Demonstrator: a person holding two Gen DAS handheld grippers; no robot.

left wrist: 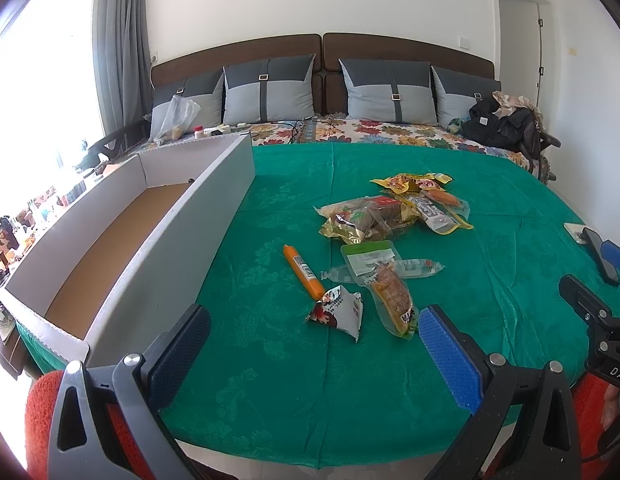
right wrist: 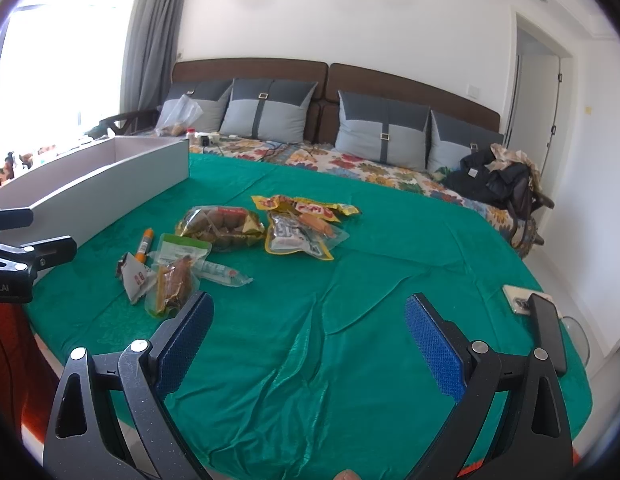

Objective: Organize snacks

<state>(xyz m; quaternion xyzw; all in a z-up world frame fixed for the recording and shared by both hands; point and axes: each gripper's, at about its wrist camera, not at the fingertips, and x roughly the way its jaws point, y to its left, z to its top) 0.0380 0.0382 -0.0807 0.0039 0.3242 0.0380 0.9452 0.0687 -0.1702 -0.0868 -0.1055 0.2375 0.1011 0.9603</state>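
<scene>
Several snack packs lie on the green tablecloth (left wrist: 389, 400): an orange sausage stick (left wrist: 304, 271), a white triangular packet (left wrist: 338, 312), a clear pouch of brown snack (left wrist: 389, 292), a gold bag (left wrist: 365, 220) and yellow packets (left wrist: 423, 192). An open cardboard box (left wrist: 122, 232) stands at the left, with nothing in the part that shows. My left gripper (left wrist: 313, 322) hovers open just short of the triangular packet. My right gripper (right wrist: 310, 312) is open over bare cloth, right of the brown pouch (right wrist: 172, 280); its black finger (left wrist: 599, 256) shows in the left wrist view.
Behind the table is a bed with grey cushions (left wrist: 270, 88) and a floral sheet; dark clothes (left wrist: 505, 120) are heaped at its right end. A phone (right wrist: 521, 298) lies at the table's right edge. The window and curtain (left wrist: 118, 40) are at the left.
</scene>
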